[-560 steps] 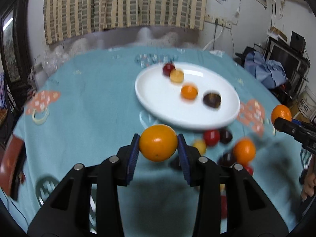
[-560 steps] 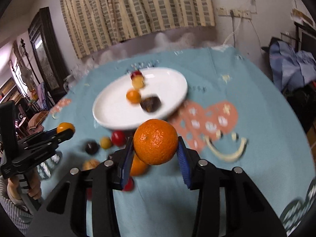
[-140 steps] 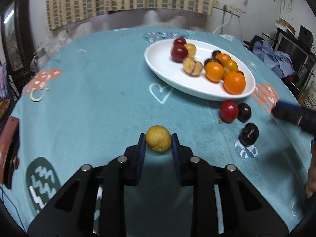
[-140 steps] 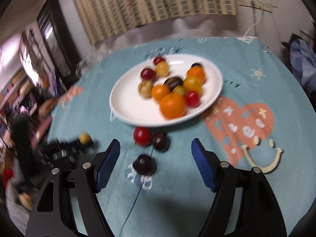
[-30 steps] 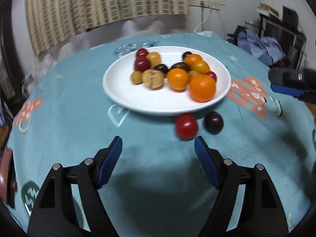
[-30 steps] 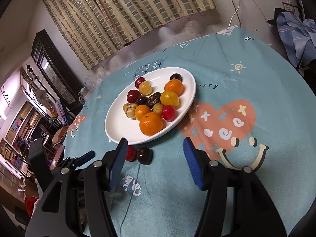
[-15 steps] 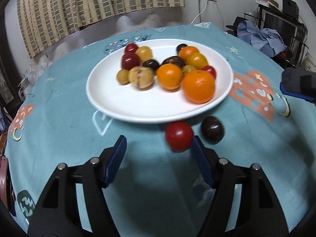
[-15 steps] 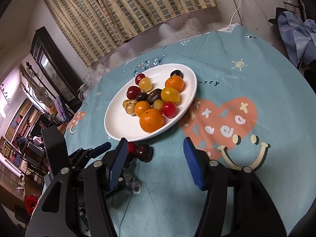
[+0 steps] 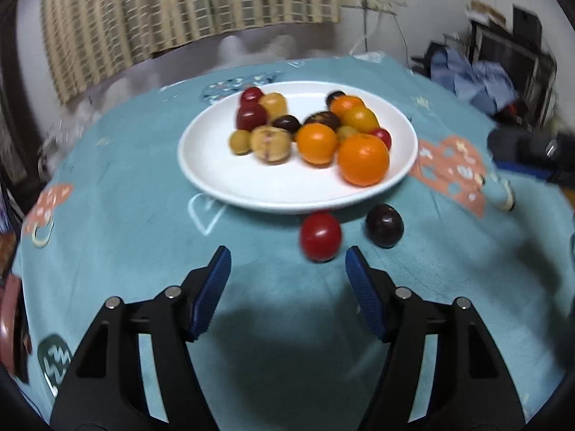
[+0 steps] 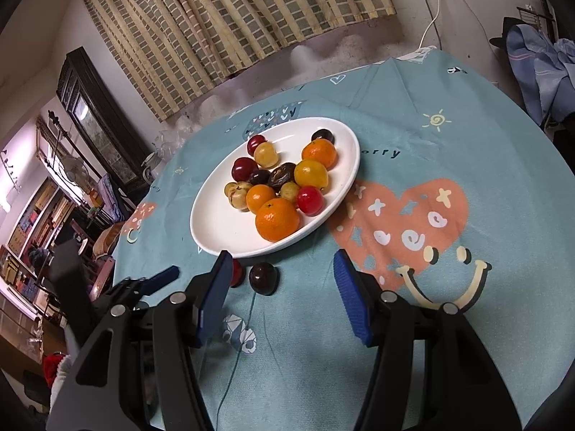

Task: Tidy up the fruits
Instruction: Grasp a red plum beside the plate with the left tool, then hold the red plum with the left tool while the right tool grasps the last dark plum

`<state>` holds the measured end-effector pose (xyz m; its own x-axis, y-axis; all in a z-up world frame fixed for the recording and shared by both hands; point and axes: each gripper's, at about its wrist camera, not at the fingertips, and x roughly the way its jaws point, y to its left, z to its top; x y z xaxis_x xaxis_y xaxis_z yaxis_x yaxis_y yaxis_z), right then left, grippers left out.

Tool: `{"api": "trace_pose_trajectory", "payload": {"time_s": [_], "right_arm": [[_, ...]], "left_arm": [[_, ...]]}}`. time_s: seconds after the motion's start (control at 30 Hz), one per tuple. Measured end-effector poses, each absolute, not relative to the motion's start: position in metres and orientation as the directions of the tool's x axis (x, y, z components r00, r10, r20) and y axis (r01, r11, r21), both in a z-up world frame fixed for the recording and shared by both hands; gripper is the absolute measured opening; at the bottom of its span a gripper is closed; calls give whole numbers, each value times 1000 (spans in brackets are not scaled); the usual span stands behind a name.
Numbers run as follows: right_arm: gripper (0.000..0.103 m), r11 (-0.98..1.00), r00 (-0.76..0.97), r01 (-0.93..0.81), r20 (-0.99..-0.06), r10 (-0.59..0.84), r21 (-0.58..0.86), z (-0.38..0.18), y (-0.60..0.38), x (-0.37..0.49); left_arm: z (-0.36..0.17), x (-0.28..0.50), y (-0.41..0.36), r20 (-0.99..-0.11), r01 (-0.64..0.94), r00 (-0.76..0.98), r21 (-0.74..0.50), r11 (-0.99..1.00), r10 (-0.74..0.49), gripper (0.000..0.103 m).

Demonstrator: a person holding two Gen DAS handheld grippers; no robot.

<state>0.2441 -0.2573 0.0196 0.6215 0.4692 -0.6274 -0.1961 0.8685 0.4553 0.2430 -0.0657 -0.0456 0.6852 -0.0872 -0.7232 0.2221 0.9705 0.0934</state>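
Both the left gripper (image 9: 287,265) and right gripper (image 10: 282,280) are being seen as black frames, blue ribbed pads (image 9: 210,292), silver screws (image 9: 173,291).

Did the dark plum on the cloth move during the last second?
No. The dark plum lies just below the white plate rim, beside the red fruit, as before.

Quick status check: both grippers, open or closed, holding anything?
Left gripper: open, holding nothing, red fruit just ahead.
Right gripper: open, holding nothing, dark plum just ahead.
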Motion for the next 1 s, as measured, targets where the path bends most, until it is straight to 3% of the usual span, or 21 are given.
{"api": "trace_pose_trajectory", "payload": {"time_s": [0.07, 0.17, 0.3, 0.37, 0.5, 0.67, 0.83, 1.0], "right_arm": [[59, 866, 623, -195, -624, 471, 460, 21, -259, 244], [59, 868, 619, -198, -629, 471, 455, 20, -259, 245], [59, 872, 612, -202, -638, 468, 446, 19, -258, 246], [59, 873, 613, -201, -639, 466, 444, 19, -259, 246], [59, 874, 613, -204, -639, 465, 440, 19, -258, 246], [59, 881, 603, -230, -651, 462, 412, 13, -248, 245], [59, 897, 552, -321, -709, 438, 305, -3, -208, 241], [59, 914, 560, -379, -750, 352, 146, -16, -169, 239]], "left_arm": [[-53, 252, -69, -746, 230, 658, 73, 971, -100, 50], [-58, 264, -68, -766, 247, 624, 7, 969, -153, 42], [-60, 270, -79, -764, 277, 622, 11, 961, -171, 41], [-62, 273, -80, -769, 269, 616, 7, 963, -167, 30], [-61, 272, -70, -761, 261, 612, -63, 963, -216, 29], [-46, 245, -49, -727, 219, 670, 2, 976, -149, 29], [-35, 218, -11, -703, 127, 707, 22, 992, -75, 28], [-33, 219, 5, -699, 98, 711, -10, 995, -77, 29]]}}
